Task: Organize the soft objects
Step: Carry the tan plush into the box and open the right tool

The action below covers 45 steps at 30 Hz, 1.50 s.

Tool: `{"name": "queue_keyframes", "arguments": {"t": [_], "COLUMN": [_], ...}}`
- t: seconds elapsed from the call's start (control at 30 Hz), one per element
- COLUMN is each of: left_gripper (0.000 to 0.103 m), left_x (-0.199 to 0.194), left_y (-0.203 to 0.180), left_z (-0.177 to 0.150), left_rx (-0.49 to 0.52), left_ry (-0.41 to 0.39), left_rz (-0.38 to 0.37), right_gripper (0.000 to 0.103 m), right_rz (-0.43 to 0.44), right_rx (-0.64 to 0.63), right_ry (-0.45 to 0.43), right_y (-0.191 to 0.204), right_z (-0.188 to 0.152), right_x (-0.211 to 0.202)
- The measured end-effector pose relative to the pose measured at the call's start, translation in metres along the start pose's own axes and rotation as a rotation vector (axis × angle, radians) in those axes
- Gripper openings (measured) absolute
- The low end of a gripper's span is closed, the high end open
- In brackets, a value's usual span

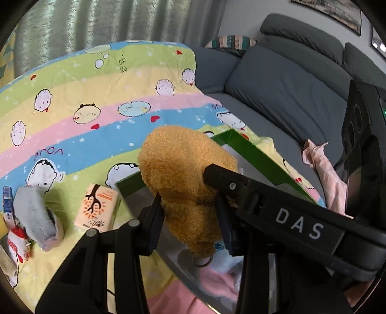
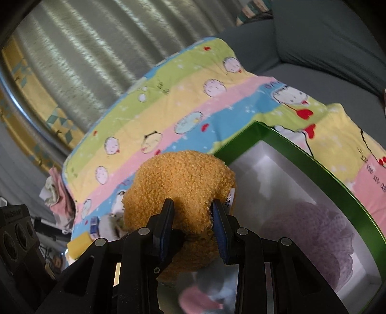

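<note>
A fuzzy orange plush toy point(image 1: 183, 174) with a metal key ring is pinched in my left gripper point(image 1: 190, 215) above the green-rimmed box point(image 1: 255, 154). My right gripper point(image 2: 193, 227) is also shut on the same plush toy point(image 2: 181, 183), and its black body crosses the left wrist view point(image 1: 277, 207). The box point(image 2: 289, 149) has a silvery inside holding a purple knitted item point(image 2: 313, 239) and a pink and blue soft toy point(image 2: 205, 294). A grey plush slipper point(image 1: 36, 215) and a red and white soft toy point(image 1: 18, 241) lie on the quilt at the left.
A striped cartoon quilt point(image 1: 96, 116) covers the surface. A small tissue pack point(image 1: 99, 207) lies beside the box. A grey sofa point(image 1: 289, 79) with a pink cloth point(image 1: 323, 169) stands at the right. Grey curtains point(image 1: 108, 21) hang behind.
</note>
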<state>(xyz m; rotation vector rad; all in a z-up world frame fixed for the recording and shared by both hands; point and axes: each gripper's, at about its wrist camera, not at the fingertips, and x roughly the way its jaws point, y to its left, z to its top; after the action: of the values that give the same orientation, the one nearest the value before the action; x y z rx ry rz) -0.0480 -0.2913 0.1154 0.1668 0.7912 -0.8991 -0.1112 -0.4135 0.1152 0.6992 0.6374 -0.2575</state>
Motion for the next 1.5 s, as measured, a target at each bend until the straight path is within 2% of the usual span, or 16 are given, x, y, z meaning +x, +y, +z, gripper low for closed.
{"name": "queue_keyframes", "arguments": {"t": [0.53, 0.97, 1.13, 1.27, 1.33, 1.4, 1.5], "left_gripper": [0.039, 0.039, 0.048, 0.057, 0.069, 0.077, 0.079], "left_x": [0.026, 0.034, 0.026, 0.012, 0.004, -0.006, -0.02], "left_y": [-0.006, -0.005, -0.006, -0.011, -0.011, -0.009, -0.006], "left_z": [0.0, -0.001, -0.003, -0.004, -0.006, -0.008, -0.011], "left_rx": [0.01, -0.013, -0.002, 0.028, 0.025, 0.01, -0.007], "left_ry": [0.103, 0.112, 0.094, 0.075, 0.06, 0.039, 0.016], "left_rz": [0.062, 0.096, 0.123, 0.15, 0.152, 0.139, 0.139], "right_gripper": [0.035, 0.035, 0.035, 0.035, 0.036, 0.048, 0.064], "right_rz": [-0.052, -0.076, -0.081, -0.124, -0.13, -0.141, -0.142], "right_rx": [0.093, 0.151, 0.148, 0.096, 0.078, 0.072, 0.065], "right_ry": [0.07, 0.109, 0.114, 0.098, 0.079, 0.066, 0.035], "right_y": [-0.024, -0.038, -0.038, -0.03, -0.027, -0.026, -0.025], "right_z": [-0.001, -0.003, -0.003, -0.004, -0.006, -0.007, -0.009], "right_x": [0.016, 0.022, 0.021, 0.011, 0.004, -0.001, -0.012]}}
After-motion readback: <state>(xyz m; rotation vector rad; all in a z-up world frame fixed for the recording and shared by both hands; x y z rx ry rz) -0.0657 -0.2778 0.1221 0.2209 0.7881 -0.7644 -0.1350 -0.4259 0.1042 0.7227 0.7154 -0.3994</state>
